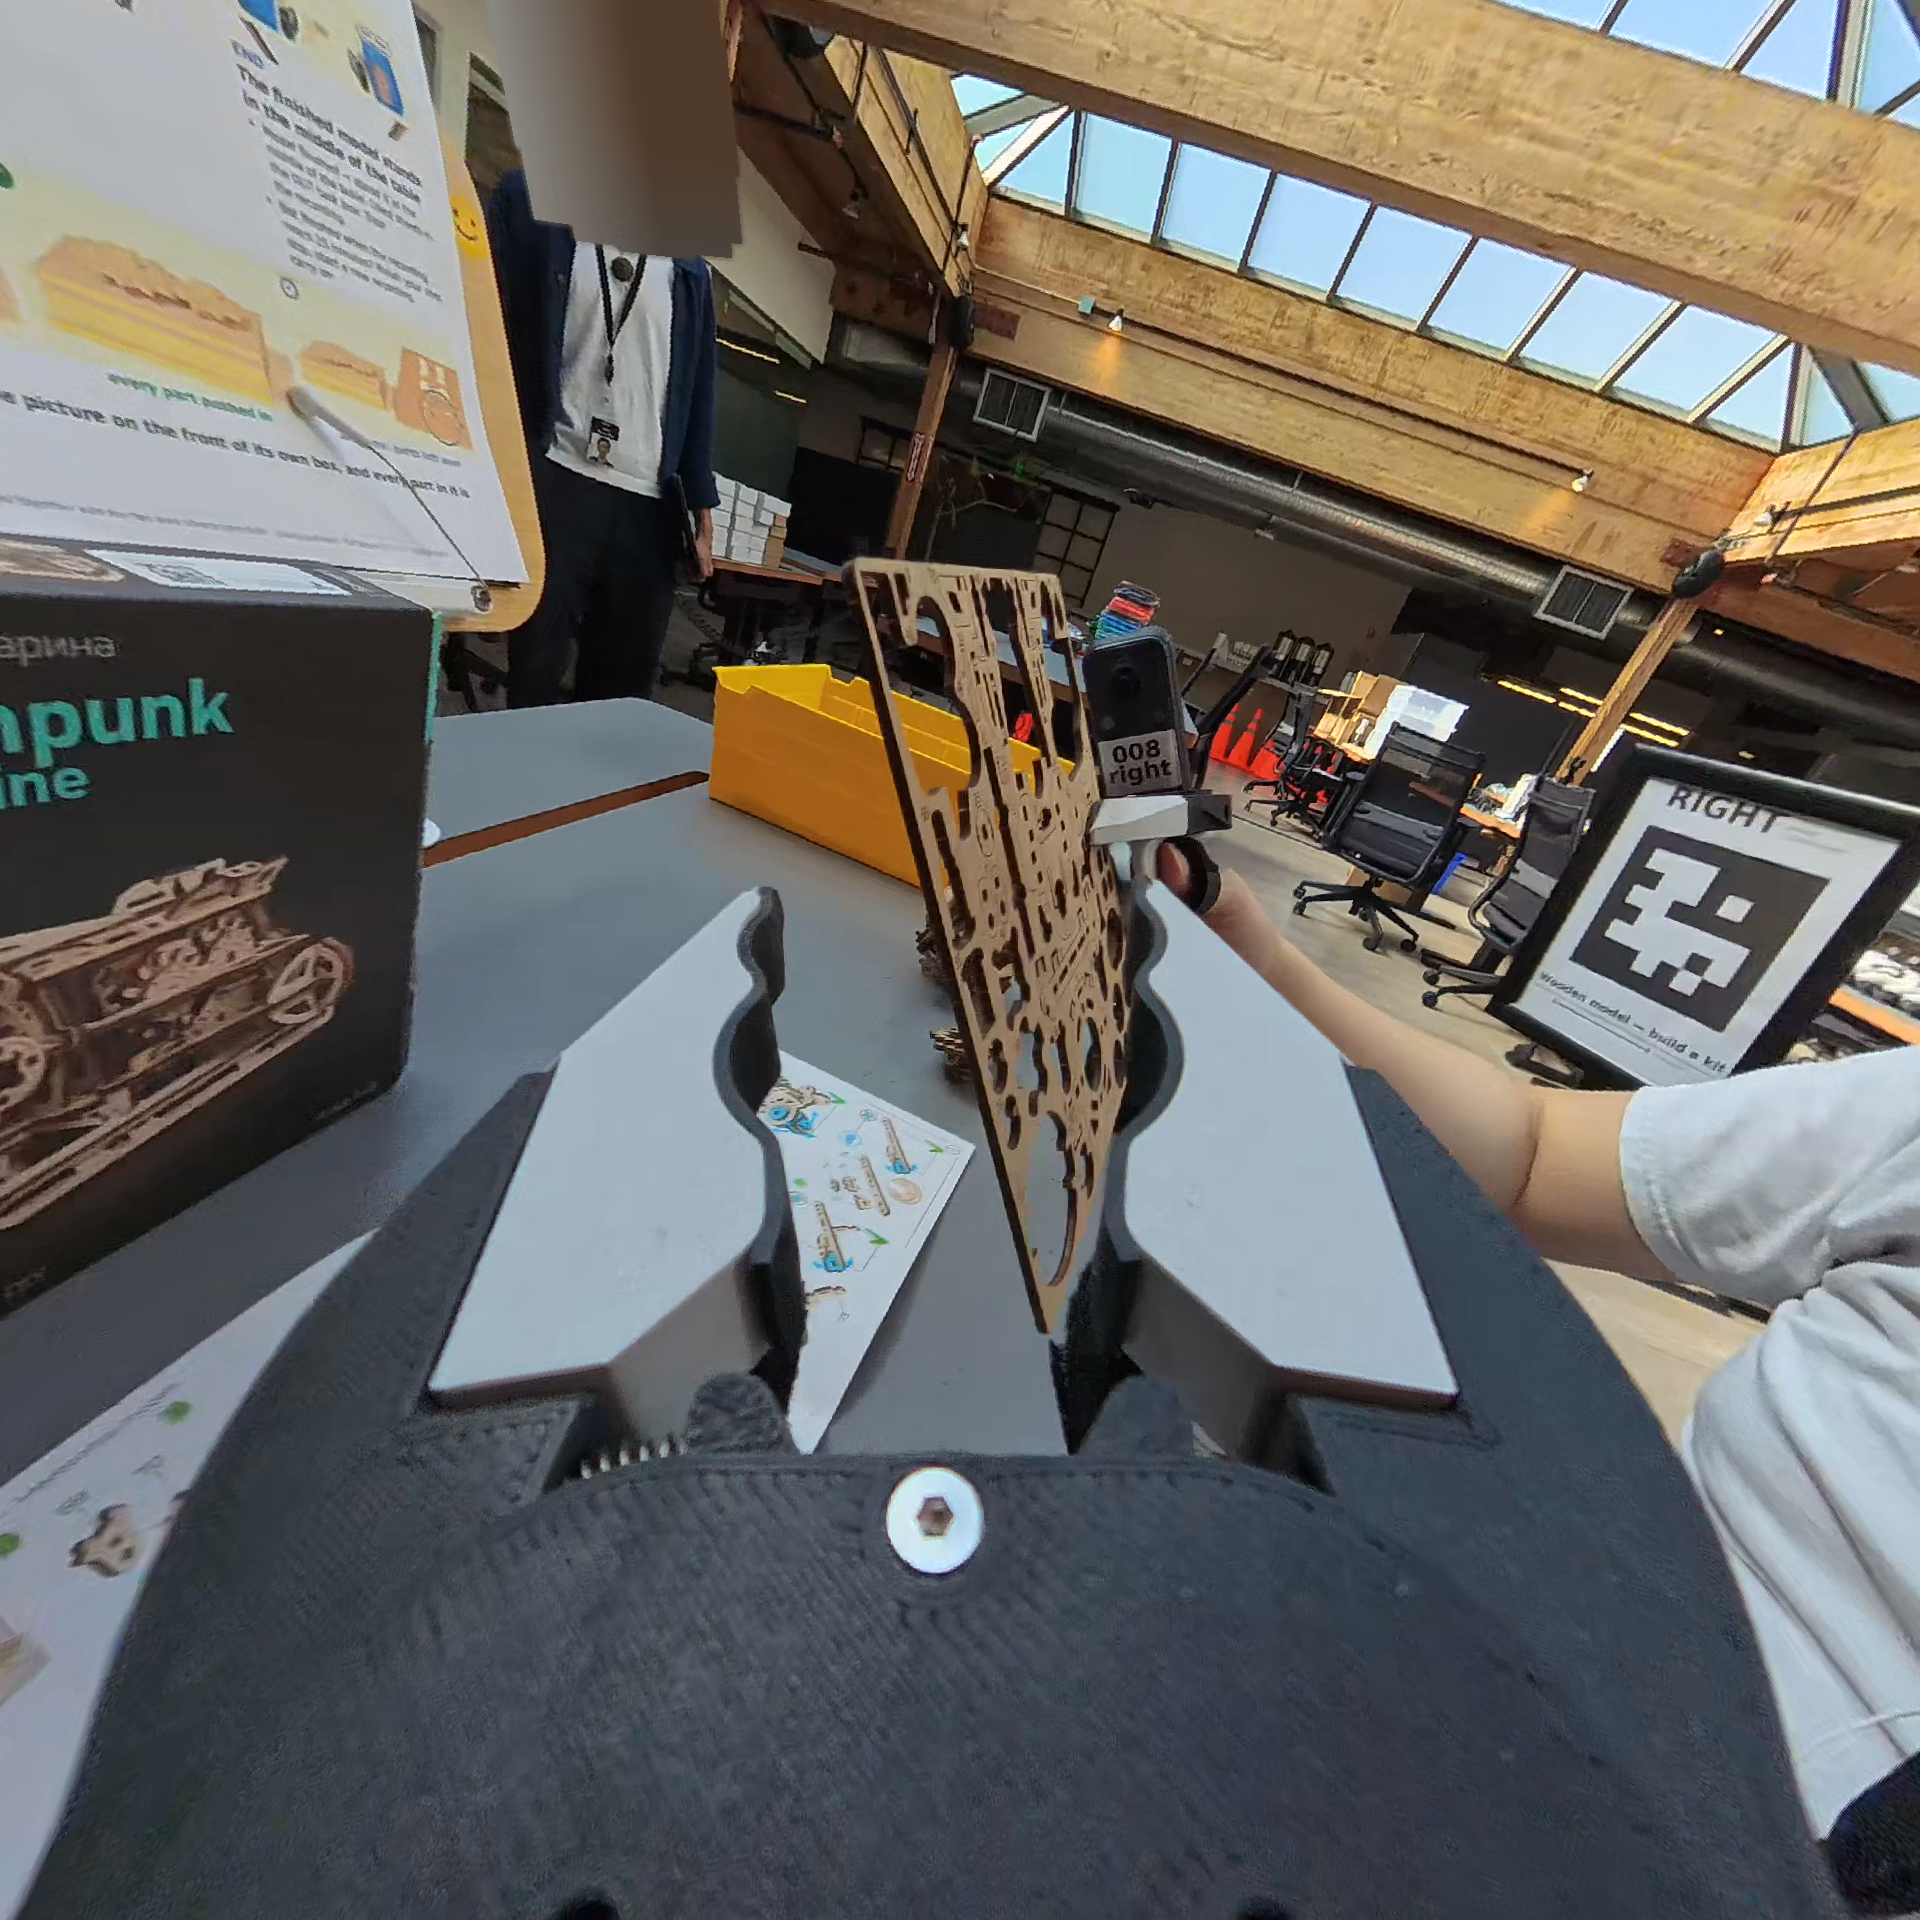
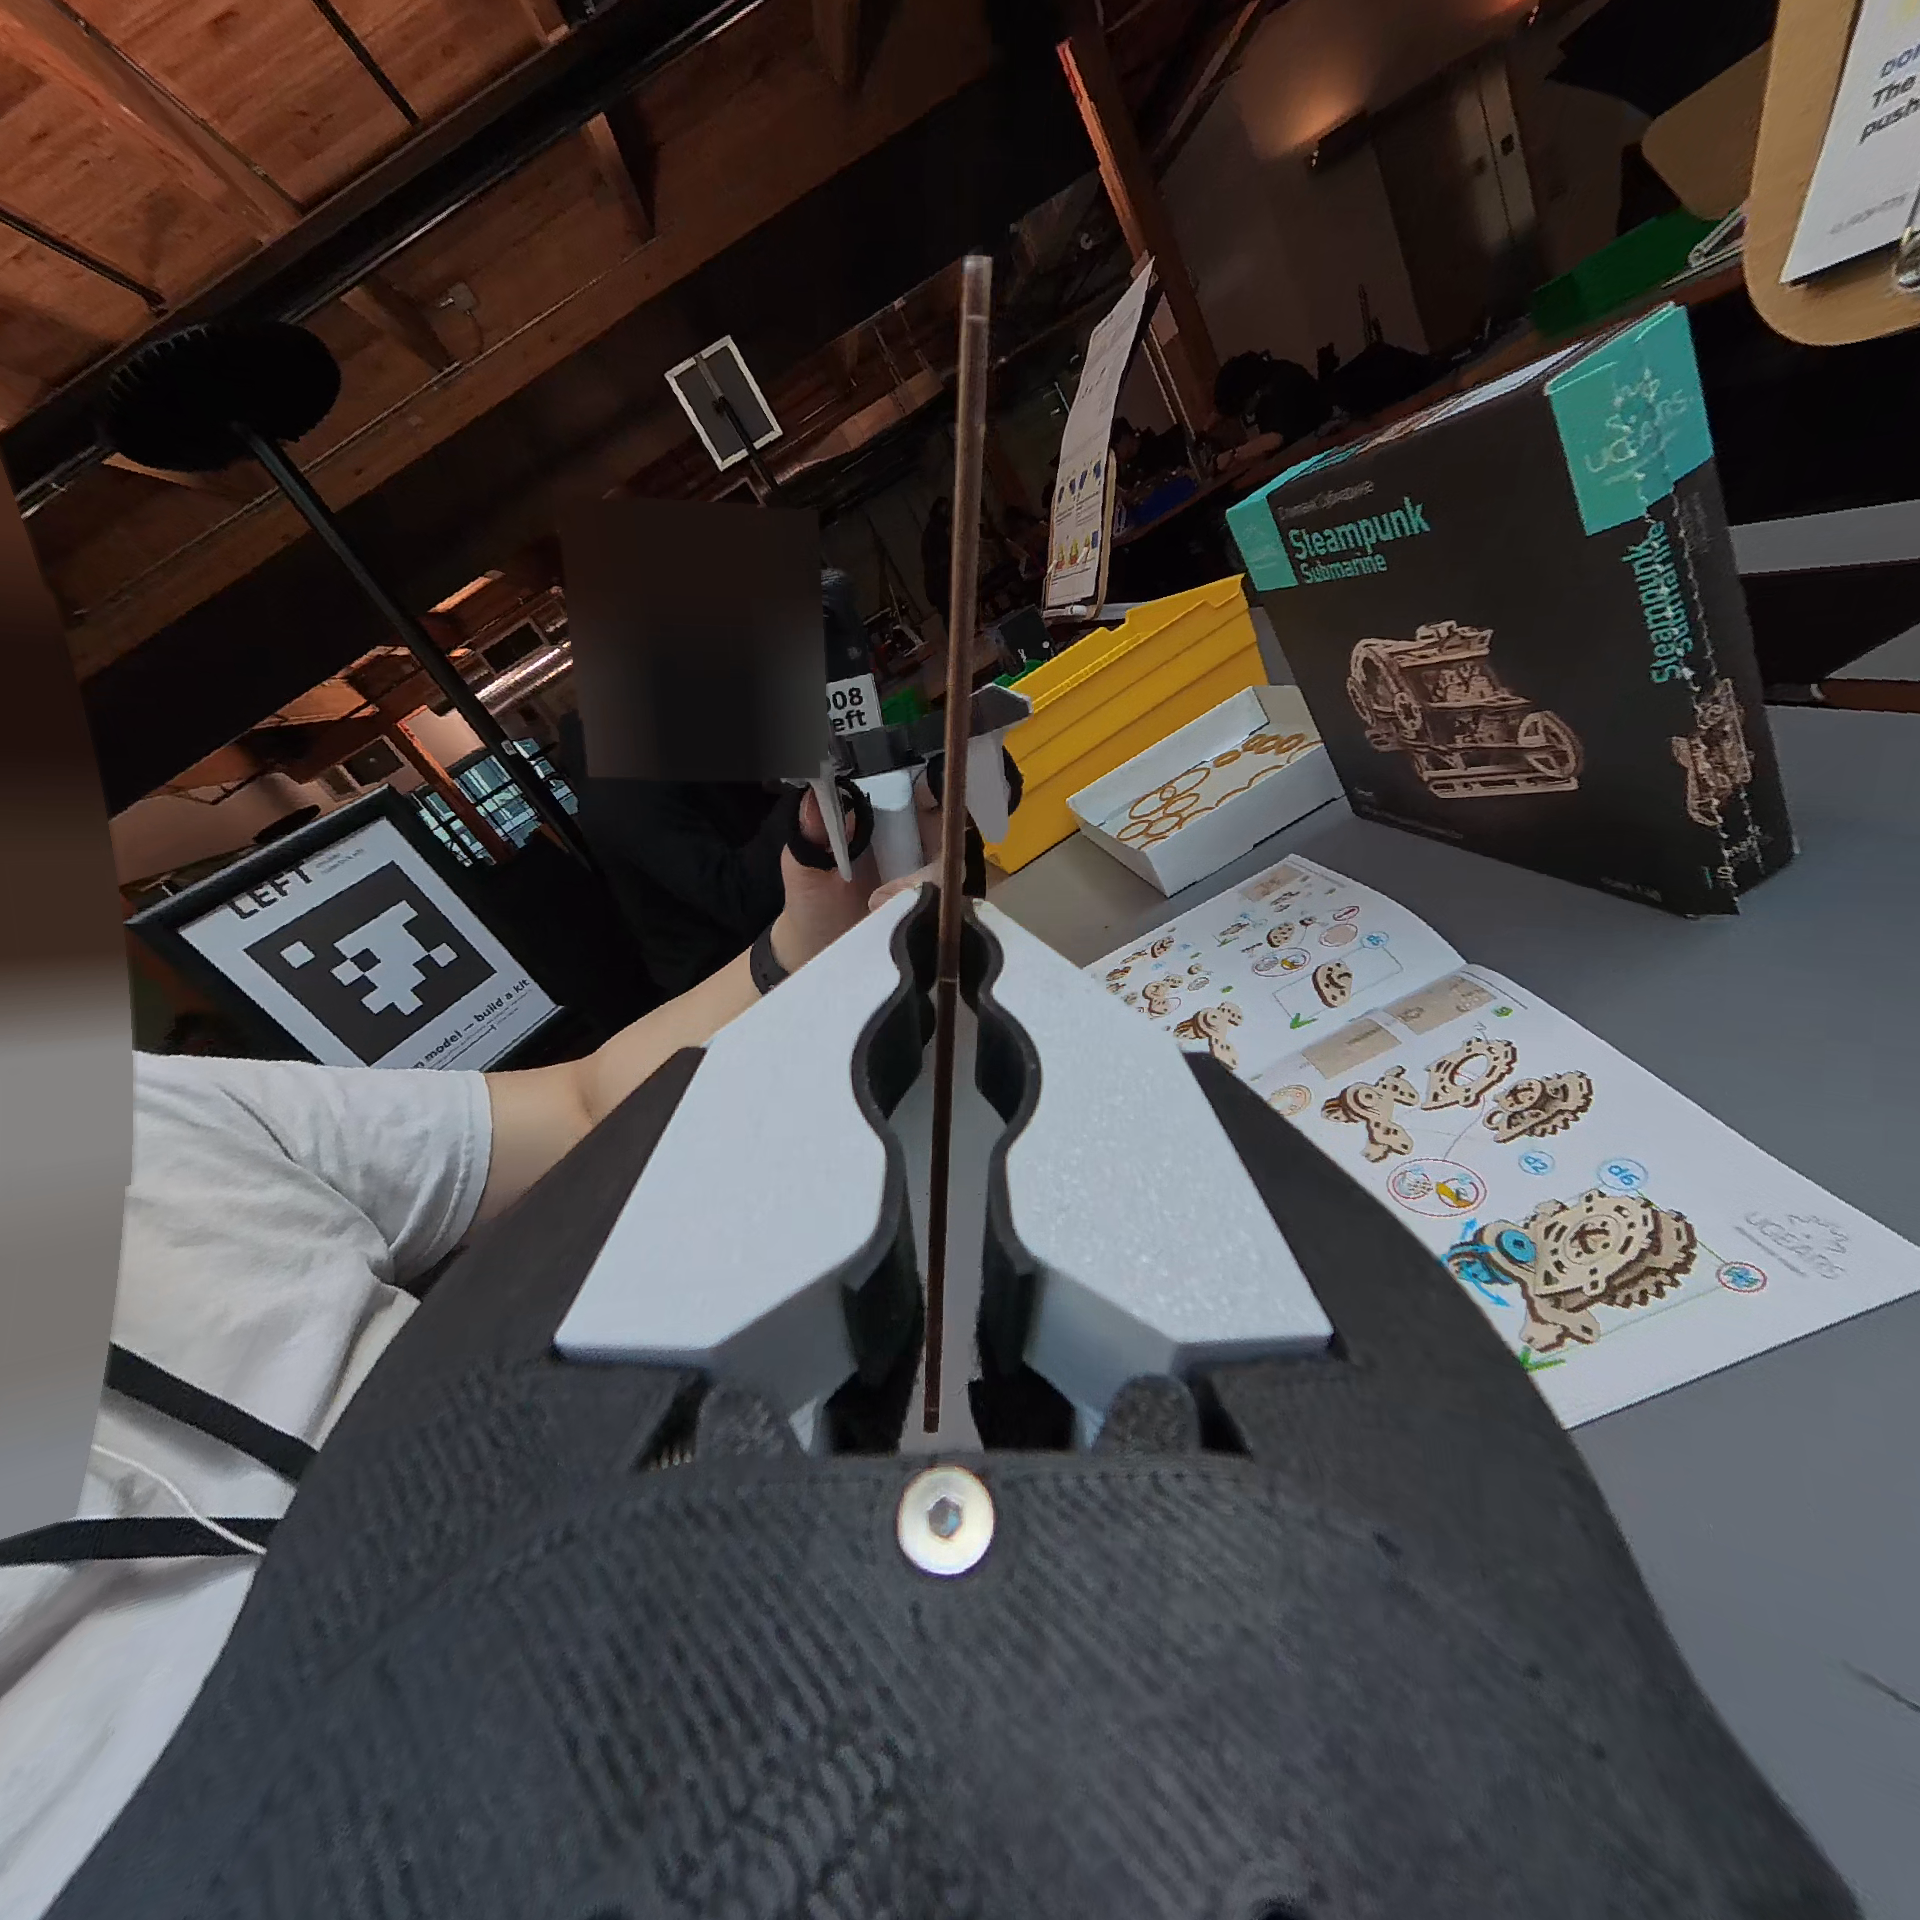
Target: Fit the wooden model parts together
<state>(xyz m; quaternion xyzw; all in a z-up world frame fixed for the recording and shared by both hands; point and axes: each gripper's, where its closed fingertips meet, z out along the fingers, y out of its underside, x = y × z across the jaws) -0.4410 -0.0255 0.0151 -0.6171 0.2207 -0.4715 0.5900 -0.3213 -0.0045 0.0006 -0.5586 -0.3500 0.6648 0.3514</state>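
box (image 2: 1538, 665) behind instruction sheet (image 2: 1455, 1122)

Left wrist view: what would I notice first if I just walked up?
The wooden sheet full of cut-out holes, standing on edge in the middle, pinched at its far side by the right gripper. Left of it stands a dark box picturing a wooden machine, and behind it a yellow bin.

Writing legible, not transcribed. Dark kit box (image 1: 197, 883), left of frame: teal and grey lettering on front and side. White poster (image 1: 239, 291), upper left: black print. Framed sign (image 1: 1704, 925), right: heading, square marker, caption line. Black camera (image 1: 1127, 696), centre: white label with number and word. Instruction sheet (image 2: 1455, 1122) on table (image 2: 1714, 1558): small step numbers, logo.
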